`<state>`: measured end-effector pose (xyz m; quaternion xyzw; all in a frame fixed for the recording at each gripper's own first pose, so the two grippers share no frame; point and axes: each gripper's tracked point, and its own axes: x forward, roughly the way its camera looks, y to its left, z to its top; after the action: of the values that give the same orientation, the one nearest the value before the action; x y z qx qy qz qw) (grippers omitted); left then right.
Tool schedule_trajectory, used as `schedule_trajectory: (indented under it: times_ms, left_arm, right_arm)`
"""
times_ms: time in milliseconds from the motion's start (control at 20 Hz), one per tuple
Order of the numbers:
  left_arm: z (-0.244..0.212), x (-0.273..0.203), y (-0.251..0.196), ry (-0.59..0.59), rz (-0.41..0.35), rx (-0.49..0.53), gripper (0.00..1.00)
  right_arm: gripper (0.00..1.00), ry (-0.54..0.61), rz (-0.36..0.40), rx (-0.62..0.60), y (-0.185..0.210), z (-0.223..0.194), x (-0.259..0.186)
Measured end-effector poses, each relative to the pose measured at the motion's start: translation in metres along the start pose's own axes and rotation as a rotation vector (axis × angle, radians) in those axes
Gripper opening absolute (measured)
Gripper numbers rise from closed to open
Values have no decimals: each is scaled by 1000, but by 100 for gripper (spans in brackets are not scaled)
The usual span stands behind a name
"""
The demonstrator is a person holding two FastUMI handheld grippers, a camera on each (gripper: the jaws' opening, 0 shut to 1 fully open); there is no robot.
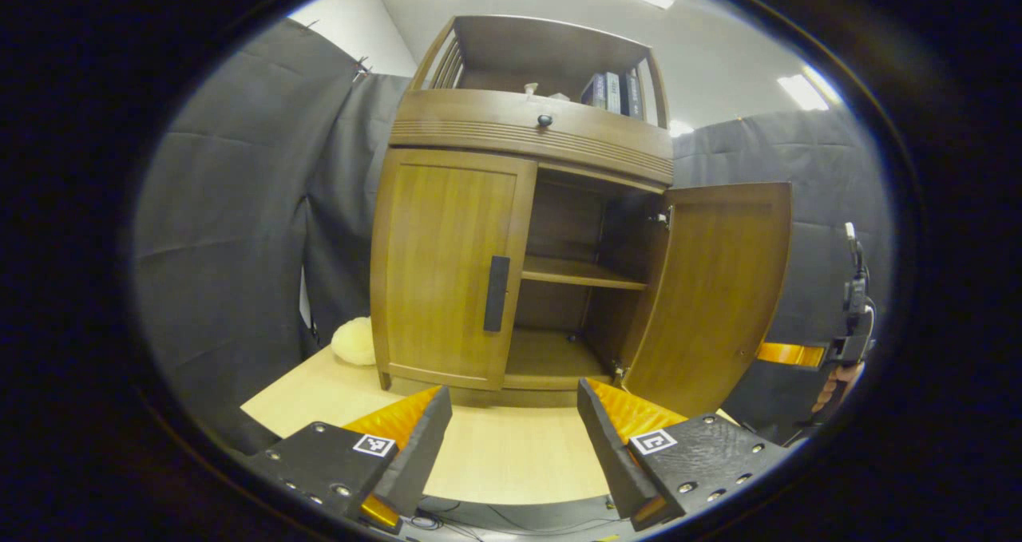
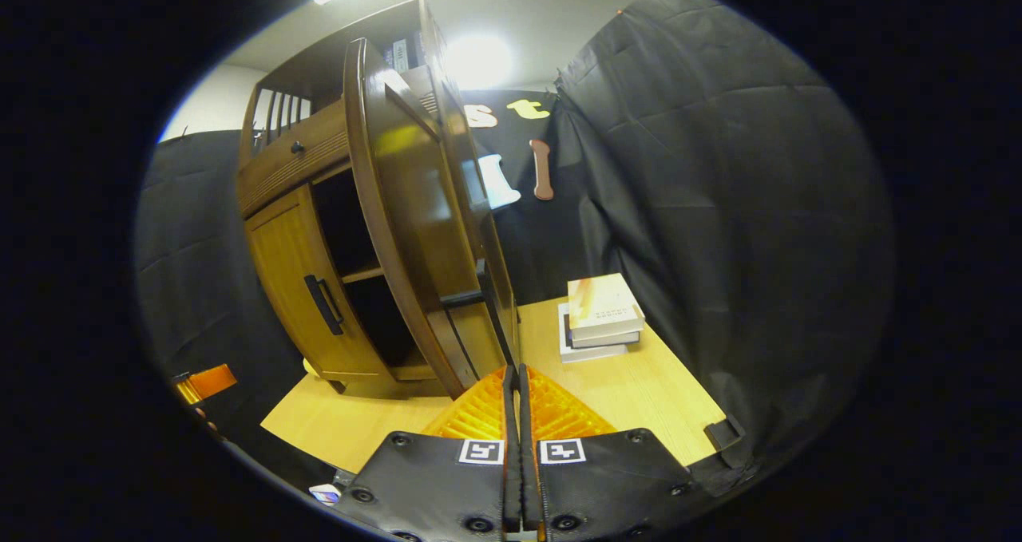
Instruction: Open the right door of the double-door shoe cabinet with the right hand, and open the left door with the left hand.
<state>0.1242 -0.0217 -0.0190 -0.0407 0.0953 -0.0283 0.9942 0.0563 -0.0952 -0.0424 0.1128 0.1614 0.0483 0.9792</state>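
While its two fingers stand well apart at the bottom of the left gripper view, the left gripper [image 1: 515, 438] is open and holds nothing, hovering over the pale wooden worktop [image 1: 511, 462]. Beyond it, at the centre of the frame, stands the shoe cabinet [image 1: 527, 231]. Its left door [image 1: 447, 267] is shut, with a dark vertical handle [image 1: 496, 293] near its inner edge. Its right door [image 1: 711, 286] is swung wide, showing a shelf [image 1: 579, 272] and the cabinet floor inside. Above the doors runs a drawer front with a small dark knob [image 1: 544, 120], and books [image 1: 613, 92] stand on the open top shelf. A pale, fluffy thing [image 1: 355, 341] lies on the worktop at the cabinet's lower left corner. At the right edge of the frame, past the open door, the right gripper [image 1: 790, 354] and the hand holding it [image 1: 834, 386] show.

In the right gripper view, the right gripper [image 2: 519, 382] has its fingers pressed together at the bottom centre, their tips right at the lower edge of the right door [image 2: 415, 231]; I cannot tell whether they pinch anything. The door stands edge-on, up the middle of the frame, with the left door [image 2: 303, 302] and its handle [image 2: 323, 304] to the left. A stack of books [image 2: 600, 316] lies on the worktop [image 2: 639, 398] to the right of the centre. Part of the left gripper [image 2: 206, 382] shows at the lower left.
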Motion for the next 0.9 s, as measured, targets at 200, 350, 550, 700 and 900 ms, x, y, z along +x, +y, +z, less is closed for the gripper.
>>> schedule_trajectory:
  times_ms: [200,350,550,700,900]
  left_arm:
    - [3,5,0,-12,-43,7,92]
    - [10,11,6,-45,-23,-13,91]
    - [10,13,8,-33,3,-65,89]
    - [6,15,5,-49,-10,-55,92]
    - [6,23,-3,-75,-48,-58,93]
  right_arm:
    - [2,10,-149,32,-20,-9,-24]
    - [3,10,-264,40,-36,-12,-44]
    - [3,-51,-367,21,-39,8,-71]
    - [11,-76,-419,-2,-48,12,-81]
    - [52,-111,-515,-70,-71,23,-85]
